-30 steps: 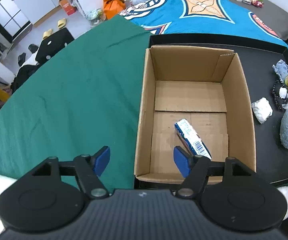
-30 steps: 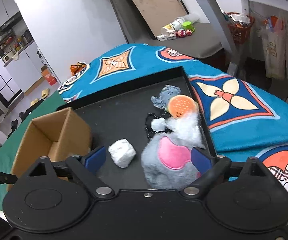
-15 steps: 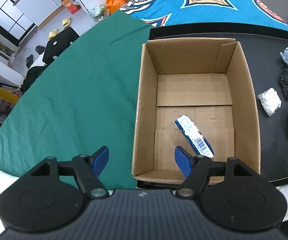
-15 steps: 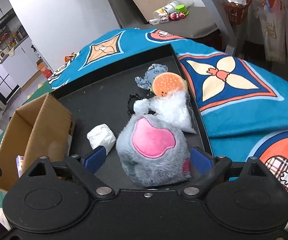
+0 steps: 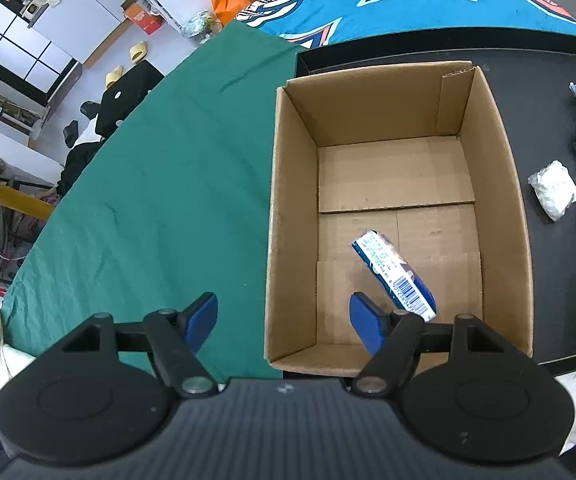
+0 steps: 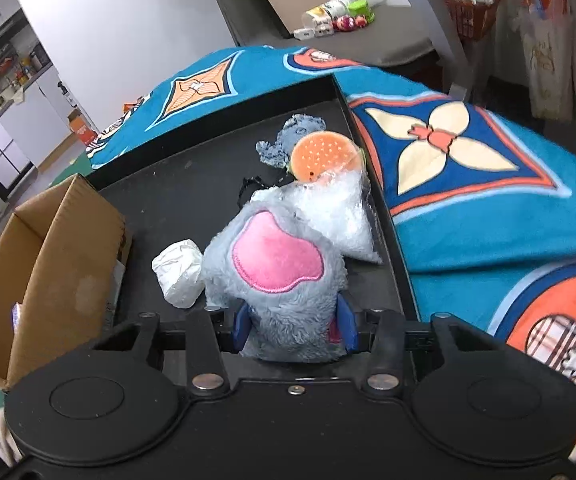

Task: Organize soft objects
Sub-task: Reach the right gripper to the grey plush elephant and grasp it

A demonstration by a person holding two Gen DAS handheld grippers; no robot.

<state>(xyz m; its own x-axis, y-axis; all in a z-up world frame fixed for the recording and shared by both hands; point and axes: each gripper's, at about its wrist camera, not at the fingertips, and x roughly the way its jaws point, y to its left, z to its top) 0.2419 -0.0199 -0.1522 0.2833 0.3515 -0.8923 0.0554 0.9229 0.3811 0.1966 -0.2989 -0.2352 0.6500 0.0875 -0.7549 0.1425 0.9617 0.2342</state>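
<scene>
On the black tray [image 6: 192, 200]: grey plush toy [image 6: 284, 276] with pink patch, right tool [image 6: 295, 326] just closed onto its near end, pads pressing the fur. White bundle [image 6: 179, 273] touching beside it. Cardboard box [image 5: 491, 184] holding blue packet [image 5: 393, 272]; left tool [image 5: 282, 316] apart, holding nothing, over the box's near wall.

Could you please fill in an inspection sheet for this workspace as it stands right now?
Surface: black tray on green cloth and blue patterned blanket.
Job's things: cardboard box holds a blue packet; grey plush, white bundle, clear bag, burger toy on the tray.
Clutter: nothing seen on the tray.
Grippers: left gripper open, empty, at the box's near edge; right gripper has just closed on the grey plush.
Cables: nothing seen.
Surroundings: cabinets, slippers, orange bag on the floor.
</scene>
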